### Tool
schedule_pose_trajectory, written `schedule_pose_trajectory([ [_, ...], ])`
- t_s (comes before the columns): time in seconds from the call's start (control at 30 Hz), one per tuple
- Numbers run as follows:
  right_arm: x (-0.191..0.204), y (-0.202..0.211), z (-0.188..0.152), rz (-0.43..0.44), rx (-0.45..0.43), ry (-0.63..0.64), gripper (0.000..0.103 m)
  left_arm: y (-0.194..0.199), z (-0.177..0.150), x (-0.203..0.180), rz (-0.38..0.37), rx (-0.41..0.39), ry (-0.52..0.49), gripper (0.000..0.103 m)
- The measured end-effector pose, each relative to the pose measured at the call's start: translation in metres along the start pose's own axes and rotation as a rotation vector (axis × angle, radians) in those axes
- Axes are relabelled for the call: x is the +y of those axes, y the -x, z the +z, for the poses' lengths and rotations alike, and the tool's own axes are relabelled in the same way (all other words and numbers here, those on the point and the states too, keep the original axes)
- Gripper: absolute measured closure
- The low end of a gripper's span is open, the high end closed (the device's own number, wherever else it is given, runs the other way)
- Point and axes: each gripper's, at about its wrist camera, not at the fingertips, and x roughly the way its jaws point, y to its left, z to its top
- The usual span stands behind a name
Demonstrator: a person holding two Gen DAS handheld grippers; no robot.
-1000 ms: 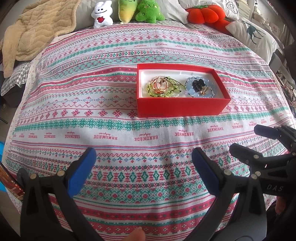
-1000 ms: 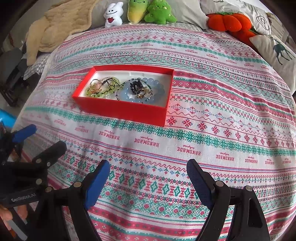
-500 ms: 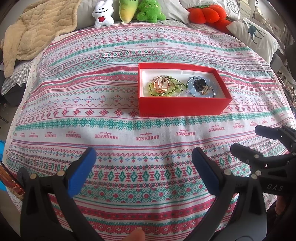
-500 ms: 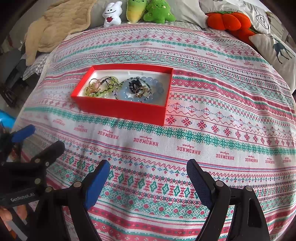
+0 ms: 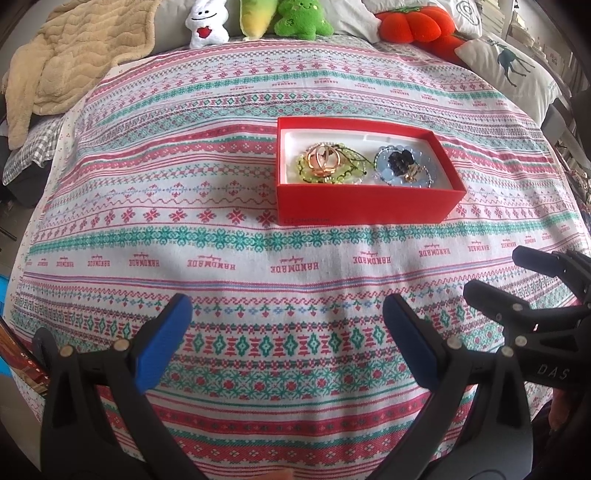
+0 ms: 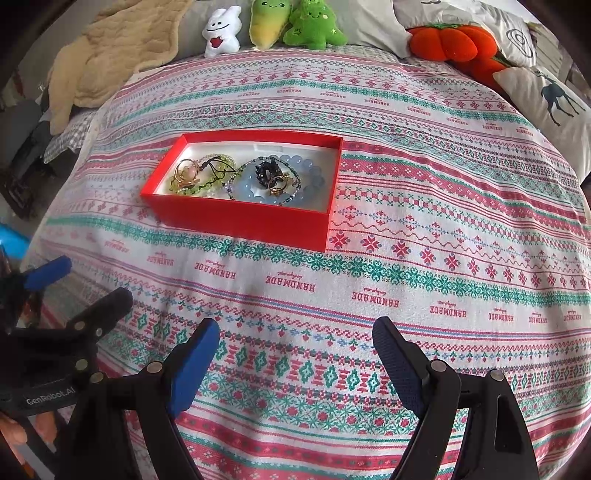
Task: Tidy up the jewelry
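Plush toys [image 6: 275,27] line the patterned bedspread [image 6: 406,258] beyond the red box [image 6: 240,218]; both claws gape empty.

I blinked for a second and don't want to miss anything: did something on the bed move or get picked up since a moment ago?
Nothing visibly changed. The left gripper and right gripper hang over the patterned cloth with fingers spread wide and empty, as before. The red box sits in the same spot, and the jewelry inside it lies untouched.
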Motion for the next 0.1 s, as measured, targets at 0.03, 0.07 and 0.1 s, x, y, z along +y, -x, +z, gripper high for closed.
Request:
schedule_pose_trajectory([
  [0.03,0.0009,0.0006,-0.001,-0.003,-0.002,-0.002,0.017,0.001,-0.0015,0.0006,-0.001,-0.003,0.003,0.0],
  [0.07,0.0017,0.0009,-0.0033,-0.006,-0.006,-0.006,0.017,0.0022,-0.0048,0.0028,0.001,-0.011,0.013,0.0],
  [0.1,0.0032,-0.0003,-0.0055,-0.009,-0.009,-0.008,0.017,0.0018,-0.0068,0.0031,0.005,-0.015,0.024,0.0],
])
